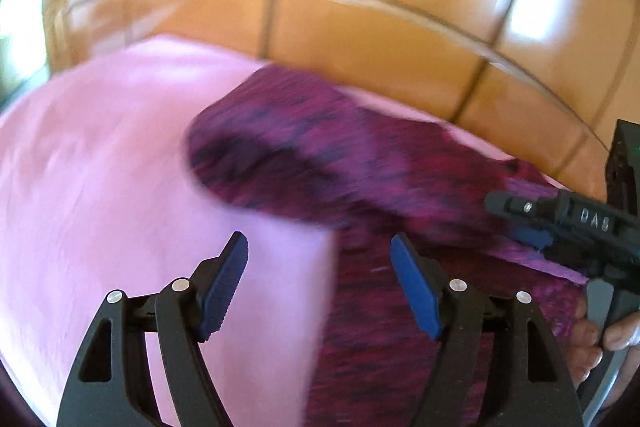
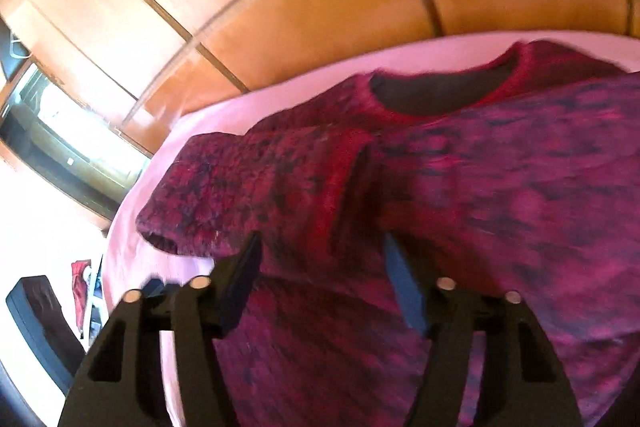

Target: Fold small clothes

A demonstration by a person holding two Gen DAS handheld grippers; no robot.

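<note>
White letters "DAS", on the right tongs [image 1: 536,239]

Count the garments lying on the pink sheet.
1: a magenta knit top spread across the pink sheet, one sleeve folded over its body. Others may lie out of view.

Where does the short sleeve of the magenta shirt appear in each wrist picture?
Left wrist: the sleeve lies at the centre, above the open left gripper.
Right wrist: the sleeve is left of centre, its opening toward the lower left.
Shared landmark: the pink sheet under the shirt.
</note>
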